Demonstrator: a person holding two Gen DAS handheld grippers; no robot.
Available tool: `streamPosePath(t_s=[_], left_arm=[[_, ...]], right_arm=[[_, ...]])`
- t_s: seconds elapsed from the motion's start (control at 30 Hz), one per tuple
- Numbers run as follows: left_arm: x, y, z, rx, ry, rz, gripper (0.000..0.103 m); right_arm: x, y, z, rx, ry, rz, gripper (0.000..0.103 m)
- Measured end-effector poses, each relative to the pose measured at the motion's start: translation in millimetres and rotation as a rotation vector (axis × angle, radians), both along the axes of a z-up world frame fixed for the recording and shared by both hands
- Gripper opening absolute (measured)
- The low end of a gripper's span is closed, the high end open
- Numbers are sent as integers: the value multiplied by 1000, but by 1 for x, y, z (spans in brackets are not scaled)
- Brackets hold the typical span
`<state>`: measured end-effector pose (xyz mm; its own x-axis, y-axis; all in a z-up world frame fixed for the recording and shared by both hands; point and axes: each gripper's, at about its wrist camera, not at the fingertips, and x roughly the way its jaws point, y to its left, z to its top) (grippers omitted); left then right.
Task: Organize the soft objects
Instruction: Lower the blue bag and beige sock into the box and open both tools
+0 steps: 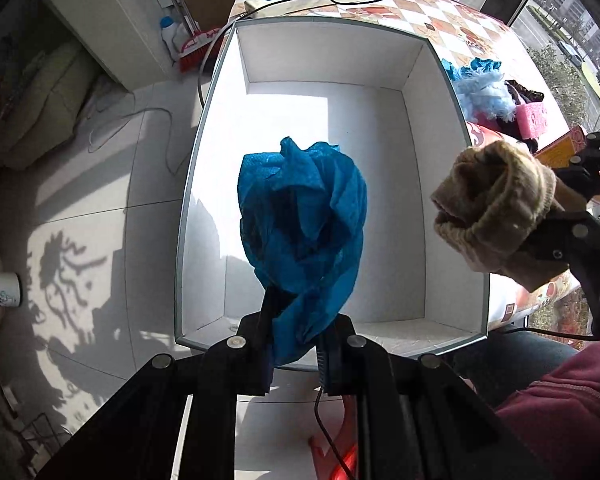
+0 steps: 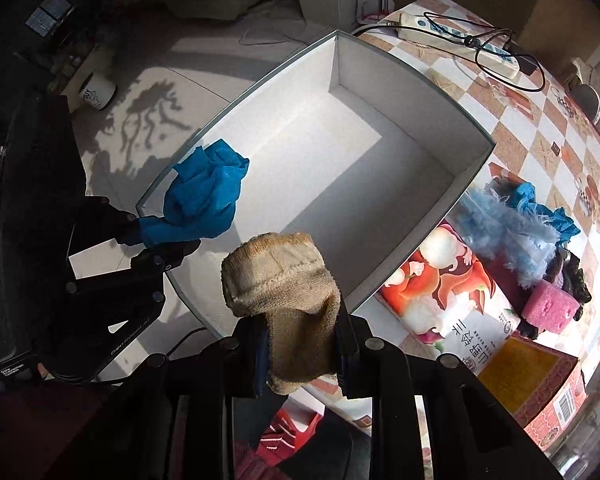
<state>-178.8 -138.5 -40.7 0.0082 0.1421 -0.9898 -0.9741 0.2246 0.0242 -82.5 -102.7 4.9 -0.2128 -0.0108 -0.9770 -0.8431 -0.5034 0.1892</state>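
We hold the cloth (image 1: 304, 216) over the box (image 1: 476, 240); the sock (image 2: 284, 284) hangs apparently above its near rim.

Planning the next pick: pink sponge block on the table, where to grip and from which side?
Grip the pink sponge block across its two flat long faces, coming from above. It lies flat at the pile's near edge, top face clear; dark cloth and fluffy blue duster crowd its far side, so a side approach would snag.

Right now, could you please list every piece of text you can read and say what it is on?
"Data Acquisition System": casing of the left gripper.
Chinese characters on the illustrated pack: upside down, unreadable.
White mug lettering: blurred.
Orange box barcode label: too small.
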Motion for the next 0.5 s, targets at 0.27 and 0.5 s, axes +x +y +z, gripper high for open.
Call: streamPosePath(t_s=[0.27, 0.5], left_arm=[[2, -3, -3, -14, 1, -8, 19], [1, -4, -5, -24, 1, -5, 19]], right_arm=[[-4, -1, -4, -18, -2, 7, 27], [-7, -3, -6, -27, -2, 17, 27]])
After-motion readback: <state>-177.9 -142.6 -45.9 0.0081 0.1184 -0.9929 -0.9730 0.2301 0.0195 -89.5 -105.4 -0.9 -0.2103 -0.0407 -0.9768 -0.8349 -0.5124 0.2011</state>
